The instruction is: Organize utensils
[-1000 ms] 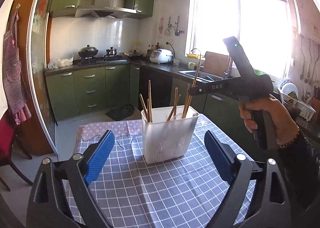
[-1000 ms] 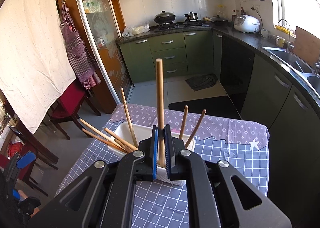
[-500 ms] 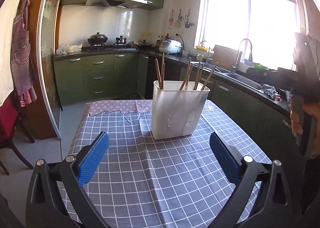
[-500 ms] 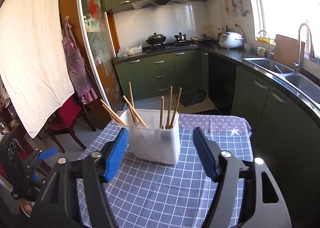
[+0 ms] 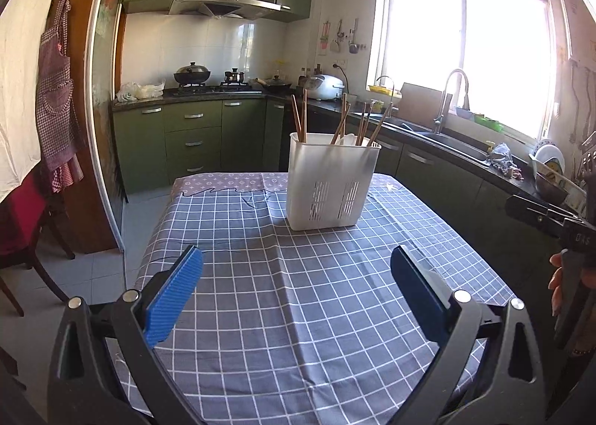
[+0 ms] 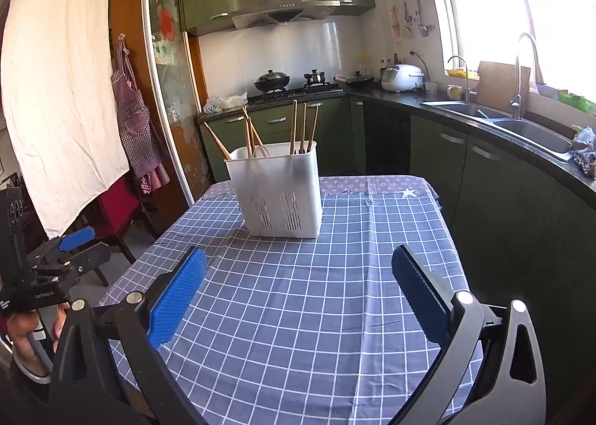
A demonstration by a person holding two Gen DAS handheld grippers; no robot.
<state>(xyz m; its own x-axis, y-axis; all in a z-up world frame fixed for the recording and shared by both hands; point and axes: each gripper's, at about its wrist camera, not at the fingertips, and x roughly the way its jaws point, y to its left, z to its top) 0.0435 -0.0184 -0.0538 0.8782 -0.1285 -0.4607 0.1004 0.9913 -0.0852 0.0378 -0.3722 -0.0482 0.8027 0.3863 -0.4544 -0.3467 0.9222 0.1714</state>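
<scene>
Two tongs open, both empty
Only the right view shows the left tongs [image 6: 80,246]; the white holder [image 5: 331,183] keeps the chopsticks [image 5: 344,123].

bright daylight pours through the window [image 5: 462,52] on the right, blown out to white glare with a pinkish haze around it. the tablecloth [image 5: 298,276] carries soft shadows. both views stay sharp, with strong fisheye bending and dark corners at the edges.
</scene>
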